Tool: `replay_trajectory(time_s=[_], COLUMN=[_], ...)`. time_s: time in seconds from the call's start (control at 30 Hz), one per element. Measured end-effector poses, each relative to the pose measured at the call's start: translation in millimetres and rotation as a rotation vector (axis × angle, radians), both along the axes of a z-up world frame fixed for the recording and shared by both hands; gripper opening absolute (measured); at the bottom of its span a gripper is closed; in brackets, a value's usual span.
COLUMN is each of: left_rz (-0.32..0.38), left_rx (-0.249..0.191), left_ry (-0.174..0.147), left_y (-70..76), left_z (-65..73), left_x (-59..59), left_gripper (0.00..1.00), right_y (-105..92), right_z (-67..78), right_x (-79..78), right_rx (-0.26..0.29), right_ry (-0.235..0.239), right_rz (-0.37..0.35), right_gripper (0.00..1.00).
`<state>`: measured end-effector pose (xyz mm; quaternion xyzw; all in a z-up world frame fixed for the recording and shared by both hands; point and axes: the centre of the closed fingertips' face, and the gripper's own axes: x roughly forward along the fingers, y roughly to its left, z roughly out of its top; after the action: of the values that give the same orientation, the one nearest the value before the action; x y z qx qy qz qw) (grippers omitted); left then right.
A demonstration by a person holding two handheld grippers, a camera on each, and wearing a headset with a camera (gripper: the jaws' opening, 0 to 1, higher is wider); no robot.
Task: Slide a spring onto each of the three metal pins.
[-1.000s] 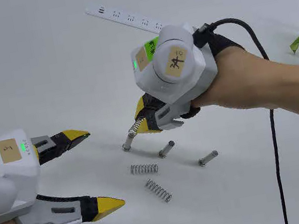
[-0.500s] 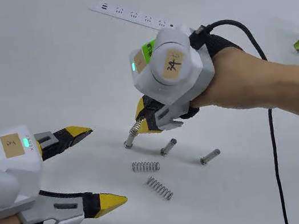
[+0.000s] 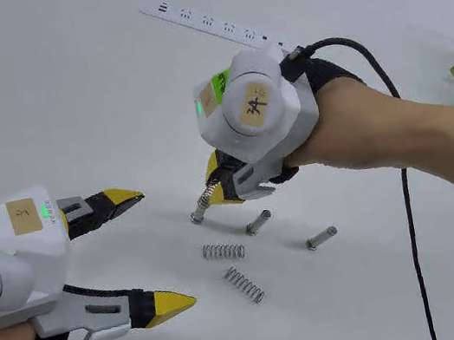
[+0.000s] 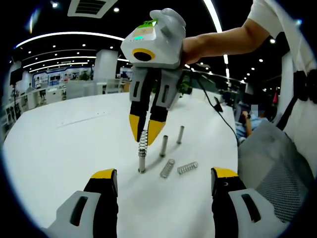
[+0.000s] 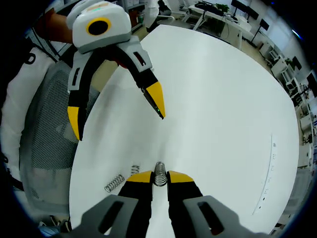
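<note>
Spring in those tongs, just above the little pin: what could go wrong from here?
1. The pin stands free, and the left tongs hang open away from it, so a sideways push from the spring might topple it.
2. The right tongs pinch the spring near its upper end; it could bend or pop out.

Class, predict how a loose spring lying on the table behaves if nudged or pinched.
Lying on its side, the loose spring would probably roll across the smooth table. Its thin open coils look light and would likely squash when pinched.
</note>
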<state>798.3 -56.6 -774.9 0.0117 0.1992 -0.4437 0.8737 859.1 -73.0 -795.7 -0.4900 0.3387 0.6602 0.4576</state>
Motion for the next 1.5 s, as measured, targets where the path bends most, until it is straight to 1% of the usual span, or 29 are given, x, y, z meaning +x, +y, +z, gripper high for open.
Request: replay_trajectory(time_s=[0.53, 0.77, 0.83, 0.97, 1.03, 1.3, 1.5], left_rz=[0.003, 0.003, 0.001, -0.001, -0.002, -0.007, -0.013], left_rx=[-0.005, -0.009, -0.009, -0.008, -0.006, -0.003, 0.004], left_ry=[0.006, 0.009, 0.01, 0.011, 0.012, 0.012, 0.009], left_y=[-0.7, -1.0, -1.2, -1.5, -1.5, -1.7, -2.1], left_z=[-1.6, -1.4, -1.6, -1.8, -2.2, -2.4, -1.2], left_x=[0.4, 0.6, 0.6, 0.7, 0.7, 0.9, 0.9], left_gripper=[0.78, 0.78, 0.78, 0.78, 0.78, 0.78, 0.77], right_y=[1.1, 1.6, 1.8, 1.6, 1.5, 0.6, 0.3], right_z=[-23.0, -31.7, -30.6, -34.4, -32.9, -37.0, -34.9], right_x=[-2.3, -1.4, -1.8, -1.4, -1.2, -1.4, -0.4], right_rx=[-0.003, 0.006, 0.006, 0.006, 0.006, 0.007, 0.019], right_ry=[0.002, -0.008, -0.006, -0.009, -0.011, -0.011, -0.011], right_rz=[-0.007, -0.015, -0.017, -0.018, -0.018, -0.024, -0.037], right_gripper=[0.12, 0.12, 0.12, 0.12, 0.12, 0.12, 0.15])
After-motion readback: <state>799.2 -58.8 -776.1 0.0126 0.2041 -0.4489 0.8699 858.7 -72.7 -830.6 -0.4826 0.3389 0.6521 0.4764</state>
